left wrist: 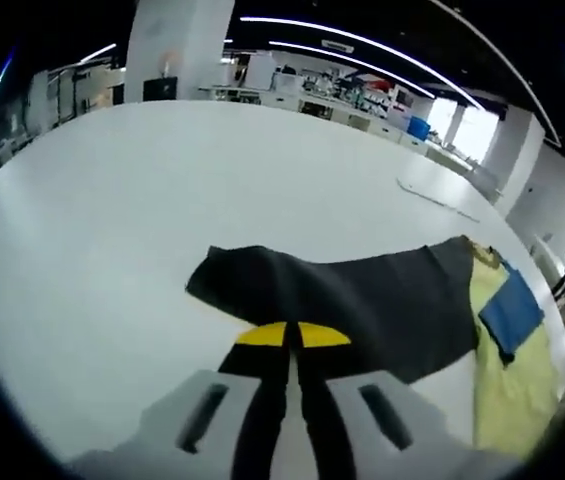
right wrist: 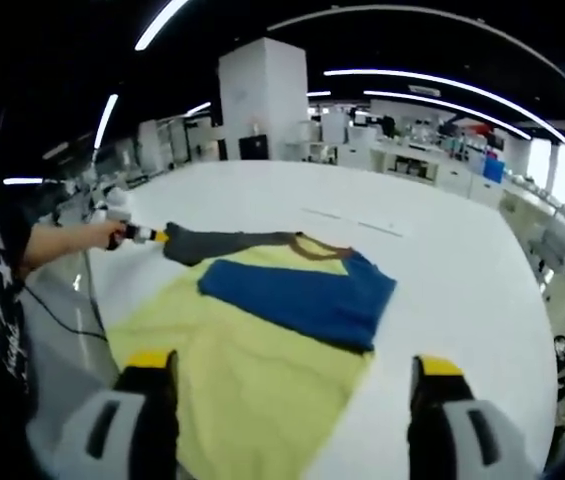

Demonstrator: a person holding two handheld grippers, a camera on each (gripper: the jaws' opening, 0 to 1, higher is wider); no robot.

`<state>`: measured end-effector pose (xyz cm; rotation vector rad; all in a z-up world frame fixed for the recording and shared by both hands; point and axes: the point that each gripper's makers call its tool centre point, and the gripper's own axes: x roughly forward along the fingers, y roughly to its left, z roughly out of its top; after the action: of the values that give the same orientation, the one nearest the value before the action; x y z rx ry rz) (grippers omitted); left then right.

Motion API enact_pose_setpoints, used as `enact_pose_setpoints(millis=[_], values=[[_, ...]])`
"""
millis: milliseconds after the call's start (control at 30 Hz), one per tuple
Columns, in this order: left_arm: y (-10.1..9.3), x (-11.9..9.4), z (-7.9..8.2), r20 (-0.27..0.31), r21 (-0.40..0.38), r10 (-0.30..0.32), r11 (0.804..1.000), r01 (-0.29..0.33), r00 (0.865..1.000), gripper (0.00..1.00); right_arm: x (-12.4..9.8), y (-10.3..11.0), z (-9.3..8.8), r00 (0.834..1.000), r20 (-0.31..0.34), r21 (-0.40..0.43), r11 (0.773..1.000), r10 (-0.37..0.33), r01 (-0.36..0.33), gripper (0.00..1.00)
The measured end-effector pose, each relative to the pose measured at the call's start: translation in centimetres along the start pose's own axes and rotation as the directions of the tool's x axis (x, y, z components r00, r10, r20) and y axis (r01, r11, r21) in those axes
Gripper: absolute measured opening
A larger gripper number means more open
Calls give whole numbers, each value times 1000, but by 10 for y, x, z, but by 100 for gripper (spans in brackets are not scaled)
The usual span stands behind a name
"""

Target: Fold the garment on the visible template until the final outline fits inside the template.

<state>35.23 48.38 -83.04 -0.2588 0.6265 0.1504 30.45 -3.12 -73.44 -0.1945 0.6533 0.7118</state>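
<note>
Left tongs [left wrist: 292,345] clamp the dark garment [left wrist: 362,300] at its edge on the white counter [left wrist: 162,200]; right tongs [right wrist: 297,375] hover open over the yellow template [right wrist: 252,385]. Draw the fold evenly inward.

Long ceiling light strips [right wrist: 432,98] give bright, even light, and the white table [left wrist: 162,200] reflects it almost without shadow. Windows [left wrist: 467,130] beyond the table's far edge are blown out. Both views bend strongly toward their edges. The left gripper view is soft, and blurred near the bottom.
</note>
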Motion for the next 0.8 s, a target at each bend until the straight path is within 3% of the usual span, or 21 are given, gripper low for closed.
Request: enact_pose_setpoints(millis=[167, 300, 500, 567, 800], values=[[-6, -5, 11, 6, 55, -5, 998, 4, 1000, 0, 0, 2, -1, 1000, -2, -5, 1000, 10, -10, 98], [-23, -17, 18, 12, 113, -10, 994, 8, 1000, 0, 2, 4, -2, 1000, 1, -8, 1000, 16, -16, 99], [-32, -16, 29, 9, 111, -43, 993, 41, 999, 0, 4, 9, -6, 999, -10, -20, 999, 32, -32, 100], [-49, -27, 29, 15, 113, -51, 992, 49, 999, 0, 4, 12, -8, 999, -14, -29, 998, 48, -49, 100], [-69, -21, 44, 22, 118, -91, 989, 87, 996, 0, 6, 24, -16, 996, -44, -57, 995, 84, -86, 100]])
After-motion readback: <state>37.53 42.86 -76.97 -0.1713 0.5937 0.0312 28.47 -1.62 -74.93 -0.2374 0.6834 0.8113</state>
